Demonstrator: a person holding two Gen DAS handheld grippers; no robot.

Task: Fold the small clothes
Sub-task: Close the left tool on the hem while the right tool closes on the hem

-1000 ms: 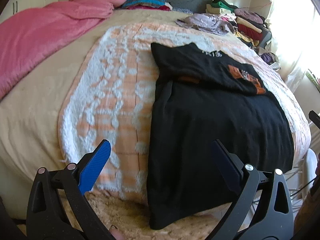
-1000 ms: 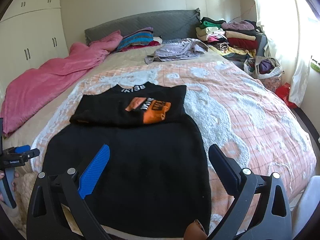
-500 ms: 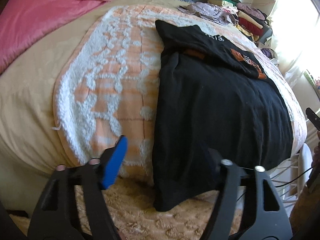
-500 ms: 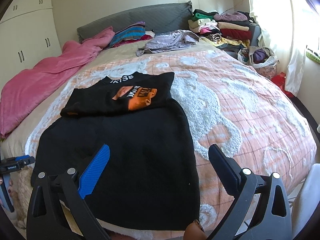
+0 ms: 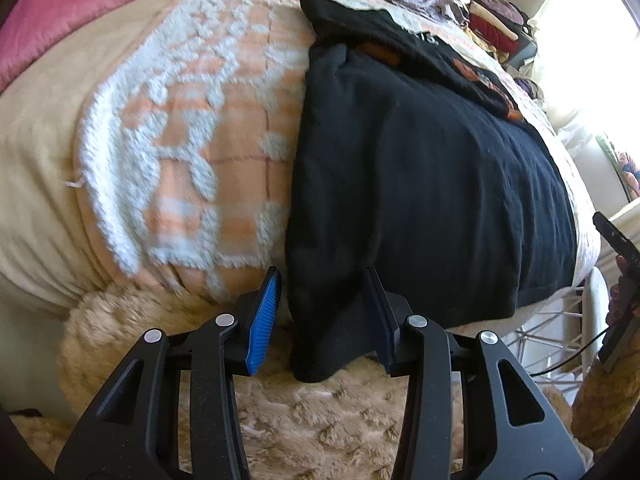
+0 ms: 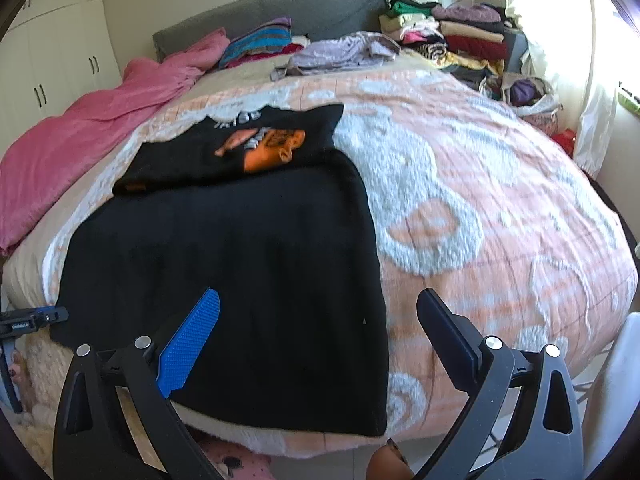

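A black garment (image 6: 256, 264) lies spread flat on the bed (image 6: 500, 216), on a peach-and-white bedspread (image 5: 208, 128). Its far end is folded back, showing an orange print (image 6: 272, 146). Its near hem hangs over the bed's front edge.

Left hand-held gripper (image 5: 320, 314): jaws closing, with the hanging near-left corner of the garment between them. The dark pad (image 5: 378, 312) lies against the cloth; the blue pad (image 5: 264, 316) stands just beside it, contact not confirmed. A tan fleece (image 5: 312, 420) lies below.

Right hand-held gripper (image 6: 320, 340): jaws wide apart, empty. It hovers above the garment's near-right part, the right edge of the cloth lying between the two fingers in view. No contact seen.

Surroundings: a pink blanket (image 6: 88, 132) on the bed's left side, a loose lilac garment (image 6: 340, 54) near the grey headboard (image 6: 304, 8), and stacked clothes (image 6: 452, 36) at the far right.
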